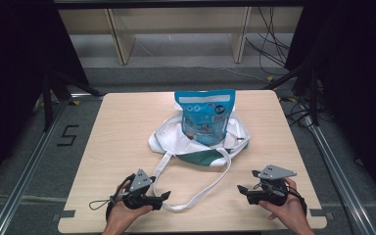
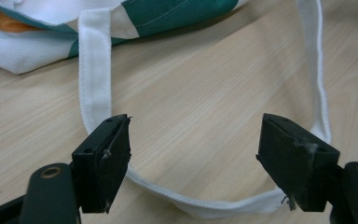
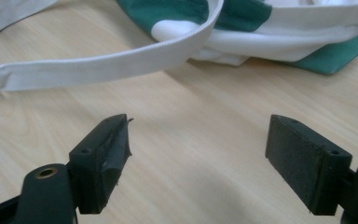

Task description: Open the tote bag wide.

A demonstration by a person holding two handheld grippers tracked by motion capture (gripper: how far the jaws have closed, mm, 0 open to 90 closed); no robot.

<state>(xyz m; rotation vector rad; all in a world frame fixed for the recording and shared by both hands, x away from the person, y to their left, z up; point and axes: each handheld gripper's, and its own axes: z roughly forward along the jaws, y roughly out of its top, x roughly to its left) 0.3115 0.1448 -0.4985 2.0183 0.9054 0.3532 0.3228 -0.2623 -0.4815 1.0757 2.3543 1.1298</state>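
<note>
Lying limp near the table's (image 1: 103, 161) front edge, the tote bag's (image 1: 196, 147) soft white strap (image 2: 94, 70) offers the likeliest hold for the released left claw (image 1: 164, 196), while the right claw (image 1: 240, 188) also gapes, holding nothing.

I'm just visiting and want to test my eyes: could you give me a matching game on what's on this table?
Things:
1. snack pouch
2. tote bag
3. bag strap
4. left gripper

States:
A. fingers apart, at the strap's loop
B. blue, standing upright in the bag
C. white loop lying flat on the table
D. white and green, crumpled open

Pairs: 1-B, 2-D, 3-C, 4-A
</note>
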